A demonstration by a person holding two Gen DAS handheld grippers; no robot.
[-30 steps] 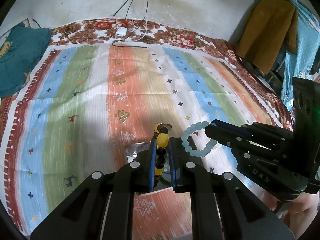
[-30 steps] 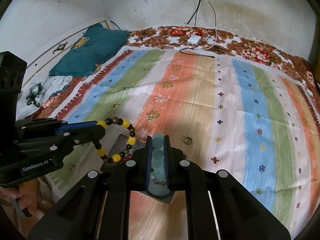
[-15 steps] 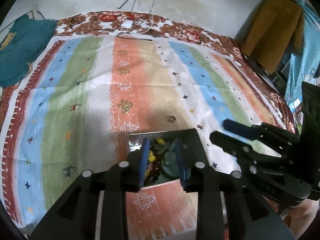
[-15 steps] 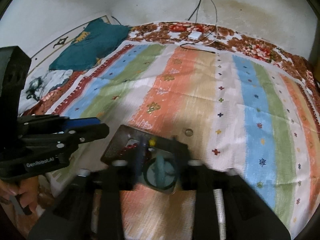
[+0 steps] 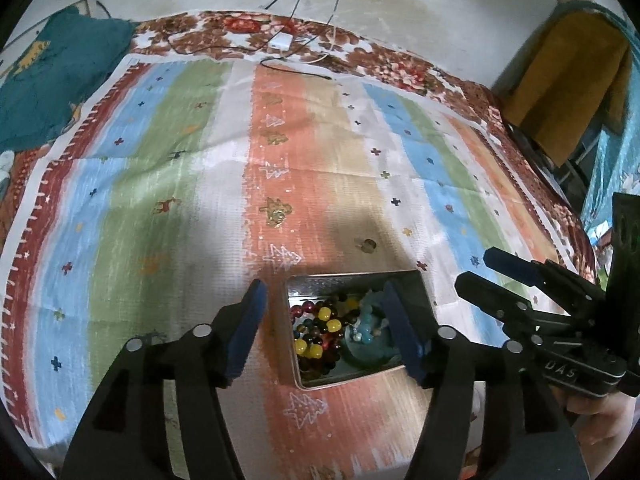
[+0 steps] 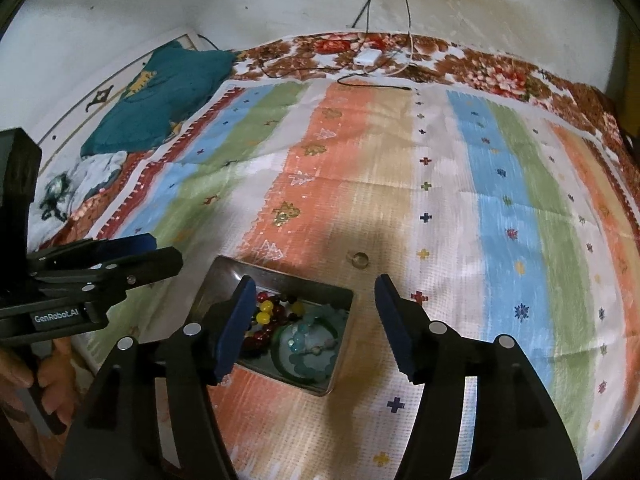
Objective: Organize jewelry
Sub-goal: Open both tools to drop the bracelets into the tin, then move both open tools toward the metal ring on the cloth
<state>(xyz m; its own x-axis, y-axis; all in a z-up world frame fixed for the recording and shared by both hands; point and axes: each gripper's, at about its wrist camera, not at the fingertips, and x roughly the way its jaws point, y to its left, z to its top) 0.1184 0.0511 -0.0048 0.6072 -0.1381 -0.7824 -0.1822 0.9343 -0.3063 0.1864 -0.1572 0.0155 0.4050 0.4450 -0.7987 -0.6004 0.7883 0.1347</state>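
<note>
A small metal tin lies open on the striped cloth. In it lie a yellow and brown bead bracelet and pale blue bead bracelets beside a green bangle. My left gripper is open and empty, its fingers straddling the tin from above. My right gripper is open and empty, also above the tin. Each gripper shows in the other's view, the right one and the left one.
A small ring lies on the cloth just beyond the tin. A white charger with cables lies at the far edge by the wall. A teal cushion is at the far left. Clothes hang at the right.
Both grippers opened and let their bracelets drop into the tin: the left released the yellow and brown one, the right the pale blue one. Both jaws spread wide above the tin.
</note>
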